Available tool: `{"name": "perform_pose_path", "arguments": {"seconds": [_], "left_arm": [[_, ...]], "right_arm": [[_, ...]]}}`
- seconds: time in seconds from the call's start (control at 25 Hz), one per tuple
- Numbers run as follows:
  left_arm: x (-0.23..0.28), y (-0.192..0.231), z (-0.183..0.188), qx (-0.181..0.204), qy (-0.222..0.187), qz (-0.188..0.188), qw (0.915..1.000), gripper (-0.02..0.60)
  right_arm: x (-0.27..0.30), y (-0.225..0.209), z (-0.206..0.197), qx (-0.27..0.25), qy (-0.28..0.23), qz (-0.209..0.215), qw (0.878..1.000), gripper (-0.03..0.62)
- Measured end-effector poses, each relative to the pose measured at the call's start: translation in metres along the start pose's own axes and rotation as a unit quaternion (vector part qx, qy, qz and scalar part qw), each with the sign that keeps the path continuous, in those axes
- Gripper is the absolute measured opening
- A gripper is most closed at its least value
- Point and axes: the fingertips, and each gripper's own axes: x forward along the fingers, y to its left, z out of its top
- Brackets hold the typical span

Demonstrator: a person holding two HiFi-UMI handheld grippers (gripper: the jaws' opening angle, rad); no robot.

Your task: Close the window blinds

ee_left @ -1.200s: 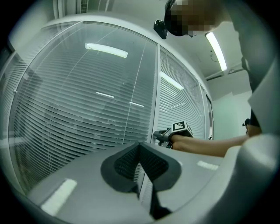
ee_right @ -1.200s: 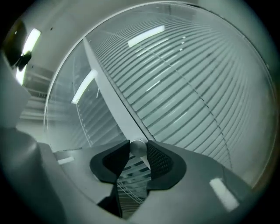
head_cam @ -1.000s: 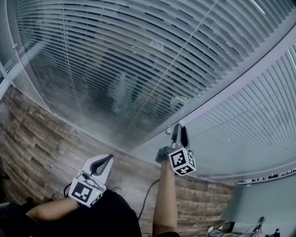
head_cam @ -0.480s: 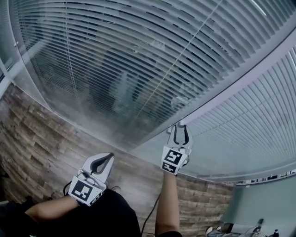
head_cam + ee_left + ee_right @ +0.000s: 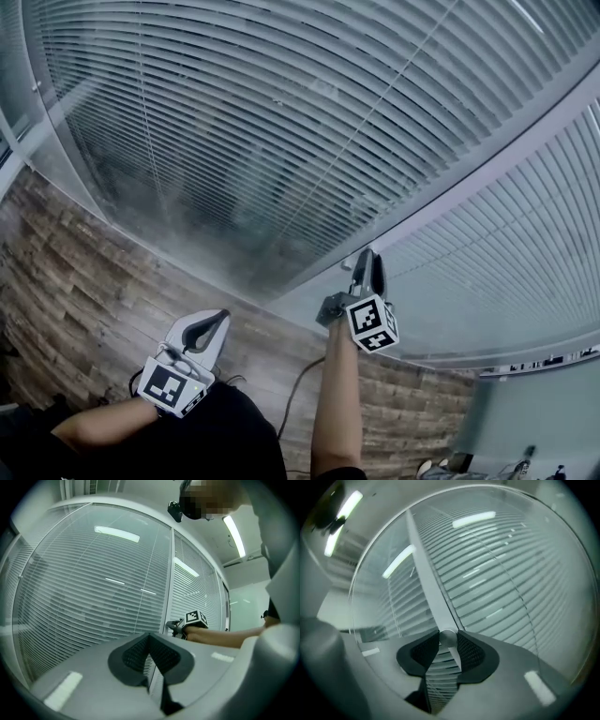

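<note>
Horizontal window blinds (image 5: 281,112) hang behind glass, and a pale frame post (image 5: 487,159) separates them from a second panel. In the right gripper view a small round knob (image 5: 448,638) sits on that post, with both pads touching its sides. My right gripper (image 5: 448,641) has just been closing and is shut on this knob; the head view shows it (image 5: 367,267) level against the post. From the left gripper view it (image 5: 180,626) appears at the post too. My left gripper (image 5: 217,323) hangs lower left, away from the window, jaws together (image 5: 150,637) and empty.
A wood-plank floor (image 5: 75,281) lies below the glass, with a dark cable (image 5: 295,394) running across it. The second blind panel (image 5: 525,262) fills the right side. Ceiling lights reflect in the glass (image 5: 117,534).
The right gripper's marker cube swung left half a second ago and is back at the right. The dark shapes seen through the slats have faded. The left gripper stayed where it was.
</note>
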Motion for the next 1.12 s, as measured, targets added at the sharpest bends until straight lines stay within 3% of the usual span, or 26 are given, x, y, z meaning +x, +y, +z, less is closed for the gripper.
{"name": "perform_pose_path", "arguments": {"seconds": [0.12, 0.24, 0.36, 0.44, 0.56, 0.64, 0.72, 0.96, 1.04, 1.12], "left_arm": [[-0.002, -0.002, 0.000, 0.000, -0.001, 0.000, 1.0000, 0.002], [-0.005, -0.004, -0.001, -0.001, 0.000, -0.001, 1.0000, 0.002], [-0.005, -0.004, -0.001, -0.003, -0.001, 0.000, 1.0000, 0.002], [-0.005, -0.004, 0.000, -0.003, -0.001, 0.000, 1.0000, 0.002], [-0.006, -0.004, 0.000, -0.002, 0.000, -0.002, 1.0000, 0.002], [-0.007, -0.004, -0.001, -0.002, 0.000, -0.004, 1.0000, 0.002], [-0.007, -0.004, -0.002, -0.003, 0.001, -0.005, 1.0000, 0.002], [-0.006, -0.005, -0.003, -0.005, 0.002, -0.002, 1.0000, 0.002], [-0.006, -0.004, -0.003, -0.005, 0.002, 0.000, 1.0000, 0.002], [-0.006, -0.003, -0.003, -0.004, 0.002, 0.000, 1.0000, 0.002]], "right_arm": [[-0.001, -0.003, 0.001, 0.102, -0.007, 0.014, 0.995, 0.124], [-0.001, -0.002, 0.002, 0.094, 0.001, 0.025, 0.995, 0.129], [-0.004, -0.001, 0.007, 0.006, 0.008, 0.025, 1.000, 0.149], [-0.007, 0.002, 0.008, -0.104, 0.019, 0.015, 0.994, 0.161], [-0.007, 0.011, 0.002, -0.291, 0.045, -0.004, 0.956, 0.164], [-0.005, 0.018, -0.002, -0.364, 0.054, -0.010, 0.930, 0.164], [-0.003, 0.021, -0.007, -0.394, 0.061, -0.014, 0.917, 0.163], [0.002, 0.014, -0.007, -0.415, 0.057, -0.040, 0.907, 0.146], [0.003, 0.016, -0.009, -0.447, 0.060, -0.039, 0.892, 0.146], [0.006, 0.021, -0.011, -0.491, 0.061, -0.040, 0.868, 0.139]]}}
